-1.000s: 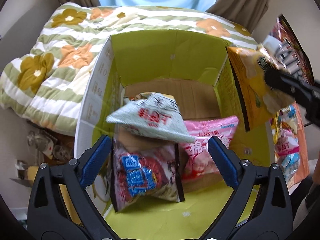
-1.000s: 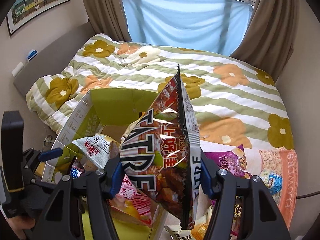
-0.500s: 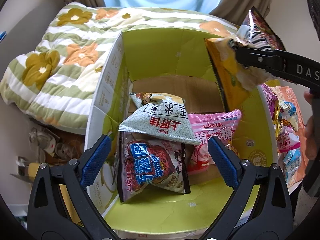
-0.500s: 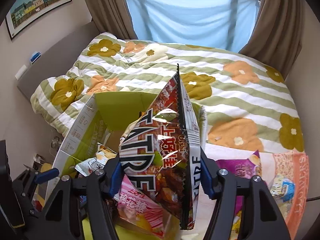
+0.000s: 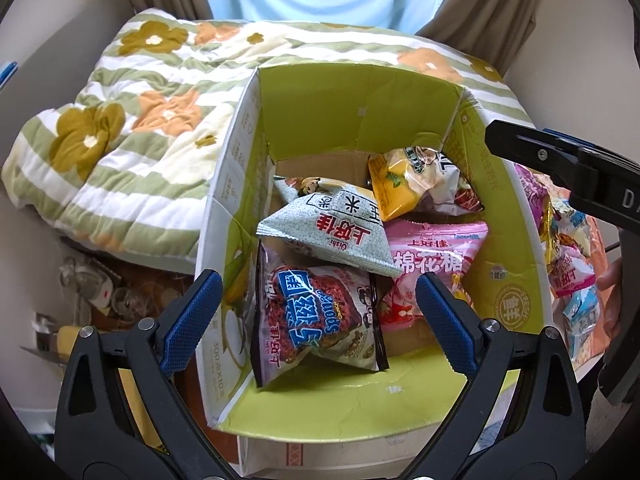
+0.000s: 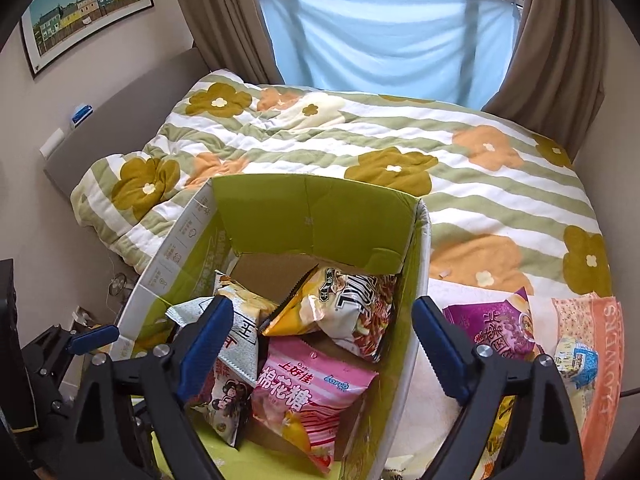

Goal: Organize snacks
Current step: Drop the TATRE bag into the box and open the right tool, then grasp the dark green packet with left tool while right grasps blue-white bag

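Counting bags in the cardboard box (image 5: pixel 352 108): five visible. Grey-white bag (image 5: pixel 336 236) on top at centre, dark red bag with blue lettering (image 5: pixel 320 316) under it at the near side, pink bag (image 5: pixel 432 264) to its right, yellow-orange bag (image 5: pixel 396 192) at the far right corner, and the dark "TATRE" bag (image 6: pixel 360 312) lying against the yellow one. One box, green-lined, flaps up, sitting by the foot of the floral quilt (image 6: pixel 360 152).

Outside the box on the right: one purple bag (image 6: pixel 500 328), plus a few small packs (image 5: pixel 576 276) on an orange cloth (image 6: pixel 604 360); exact count not readable.

Two grippers. Left gripper (image 5: pixel 316 316) spread wide above the box, nothing between the pads. Right gripper (image 6: pixel 320 344) jaws opening, nothing between them, pads clear of every bag.

Change vs a second ago: right gripper then clamped the TATRE bag and yellow-orange bag upright above the box; both now lie inside at the far right corner. Box went from three visible bags to five. Other three bags unchanged in place
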A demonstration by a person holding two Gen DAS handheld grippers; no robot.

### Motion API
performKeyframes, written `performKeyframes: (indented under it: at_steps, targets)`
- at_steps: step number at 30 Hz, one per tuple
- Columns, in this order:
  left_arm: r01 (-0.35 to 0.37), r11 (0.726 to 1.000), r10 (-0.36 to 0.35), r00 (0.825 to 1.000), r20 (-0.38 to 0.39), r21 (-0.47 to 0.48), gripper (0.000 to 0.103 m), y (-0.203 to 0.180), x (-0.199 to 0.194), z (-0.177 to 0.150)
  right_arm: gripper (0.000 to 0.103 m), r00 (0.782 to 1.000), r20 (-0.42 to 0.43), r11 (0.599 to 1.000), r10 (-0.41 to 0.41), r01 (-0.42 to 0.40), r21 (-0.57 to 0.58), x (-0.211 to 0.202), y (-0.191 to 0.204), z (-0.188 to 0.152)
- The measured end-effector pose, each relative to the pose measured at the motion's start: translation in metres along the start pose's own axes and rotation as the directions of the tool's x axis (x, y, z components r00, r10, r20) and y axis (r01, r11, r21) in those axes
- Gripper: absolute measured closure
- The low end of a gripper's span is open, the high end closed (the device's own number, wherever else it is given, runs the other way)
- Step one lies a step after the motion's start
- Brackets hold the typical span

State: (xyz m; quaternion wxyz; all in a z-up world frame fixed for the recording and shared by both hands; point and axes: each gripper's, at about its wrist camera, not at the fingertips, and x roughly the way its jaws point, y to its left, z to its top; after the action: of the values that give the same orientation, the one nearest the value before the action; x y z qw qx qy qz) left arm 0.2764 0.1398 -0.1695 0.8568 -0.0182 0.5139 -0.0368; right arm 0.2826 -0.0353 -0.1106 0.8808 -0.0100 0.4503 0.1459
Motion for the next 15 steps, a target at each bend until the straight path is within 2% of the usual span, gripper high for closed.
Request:
performKeyframes:
  at_steps: [7,15]
  targets:
    - [0.034,0.999,-0.035,0.999,0.028,0.031,0.006,-0.005,-0.022,-0.004,0.014,0.999,0.051,0.999,-0.007,0.006,0.035,-0.035,-0.001,-0.01]
    - [0.12,0.986,-0.127,0.99,0.06,0.113,0.006,-0.03,-0.046,-0.011,0.014,0.992,0.101,0.992,-0.07,0.059,0.112,-0.08,-0.014,-0.038]
